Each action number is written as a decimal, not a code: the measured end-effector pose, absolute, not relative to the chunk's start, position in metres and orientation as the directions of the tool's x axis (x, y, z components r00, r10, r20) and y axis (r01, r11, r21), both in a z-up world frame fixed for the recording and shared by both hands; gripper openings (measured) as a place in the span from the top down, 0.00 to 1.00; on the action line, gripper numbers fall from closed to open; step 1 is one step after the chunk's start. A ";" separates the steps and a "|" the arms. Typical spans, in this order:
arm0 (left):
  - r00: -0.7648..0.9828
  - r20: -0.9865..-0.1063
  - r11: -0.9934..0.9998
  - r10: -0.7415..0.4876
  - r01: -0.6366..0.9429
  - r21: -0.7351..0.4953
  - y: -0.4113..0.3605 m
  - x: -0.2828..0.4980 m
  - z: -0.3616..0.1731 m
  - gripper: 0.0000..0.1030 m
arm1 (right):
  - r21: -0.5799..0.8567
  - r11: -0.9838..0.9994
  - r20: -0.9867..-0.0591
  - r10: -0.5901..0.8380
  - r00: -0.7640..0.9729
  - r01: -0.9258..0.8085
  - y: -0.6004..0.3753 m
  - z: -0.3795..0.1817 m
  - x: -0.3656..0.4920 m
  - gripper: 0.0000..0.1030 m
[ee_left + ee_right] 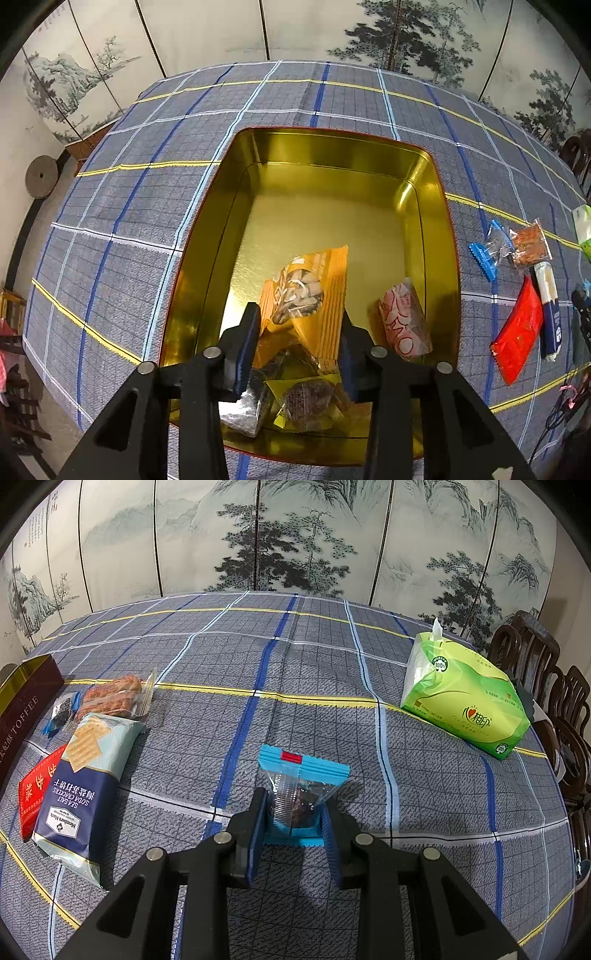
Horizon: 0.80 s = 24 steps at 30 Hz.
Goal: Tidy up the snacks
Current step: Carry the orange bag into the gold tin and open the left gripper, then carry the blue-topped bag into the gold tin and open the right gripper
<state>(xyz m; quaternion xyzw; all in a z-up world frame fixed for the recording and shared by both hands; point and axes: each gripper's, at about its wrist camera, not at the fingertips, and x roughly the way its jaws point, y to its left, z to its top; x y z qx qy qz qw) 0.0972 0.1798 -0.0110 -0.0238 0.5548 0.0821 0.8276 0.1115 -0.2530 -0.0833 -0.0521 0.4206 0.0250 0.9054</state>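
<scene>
Hovering over the near end of the gold-lined rectangular metal tin (332, 173), the left gripper (295, 354) has the orange striped snack packet (314, 295) between its blue pads (245, 343); the jaws stand slightly apart and seem no longer to press on it, so I judge the packet is being let go. Under it, at the tin's near edge, lie a silver foil packet (243, 410) and a clear-wrapped dark cake (308, 402); a pink-printed packet (404, 321) leans at the tin's right wall.

On the grey-blue checked tablecloth (314, 672), the right gripper (293, 823) is clamped on a clear packet with blue crimped ends (299, 794), near the cloth's near edge, not yet lifted as far as I can tell.

Toward the cloth's left edge wait a navy soda-cracker pack (79, 775), a flat red packet (35, 794), a clear-wrapped brown biscuit (114, 698) and a small blue-ended sweet (61, 712). A green tissue pack (465, 698) sits near the right edge.

Risks: the orange packet could catch on a pad and be dragged out as the gripper withdraws. The right grip is on thin slippery film at the packet's lower part, so it may slip on lifting.
</scene>
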 end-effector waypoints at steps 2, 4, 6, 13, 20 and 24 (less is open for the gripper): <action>0.375 -0.921 0.986 0.106 -0.159 0.049 0.179 0.096 -0.009 0.62 | -0.073 0.993 -0.764 0.002 0.645 -0.089 -0.253 -0.083 0.112 0.72; 0.378 -0.920 0.987 0.103 -0.156 0.047 0.178 0.095 -0.008 0.61 | -0.075 0.993 -0.764 0.000 0.645 -0.089 -0.253 -0.083 0.111 0.72; 0.381 -0.919 0.987 0.097 -0.153 0.041 0.178 0.093 -0.006 0.59 | -0.076 0.993 -0.764 -0.001 0.646 -0.089 -0.252 -0.083 0.111 0.72; 0.413 -0.907 0.988 0.081 -0.152 0.020 0.180 0.085 0.004 0.53 | -0.079 0.993 -0.763 -0.003 0.646 -0.088 -0.253 -0.083 0.111 0.72; 0.454 -0.887 0.988 0.082 -0.156 0.011 0.179 0.069 0.022 0.46 | -0.070 0.994 -0.764 0.004 0.645 -0.088 -0.252 -0.083 0.111 0.72; 0.473 -0.878 0.988 0.082 -0.151 0.010 0.174 0.058 0.030 0.41 | -0.054 0.995 -0.765 0.016 0.643 -0.088 -0.254 -0.082 0.111 0.72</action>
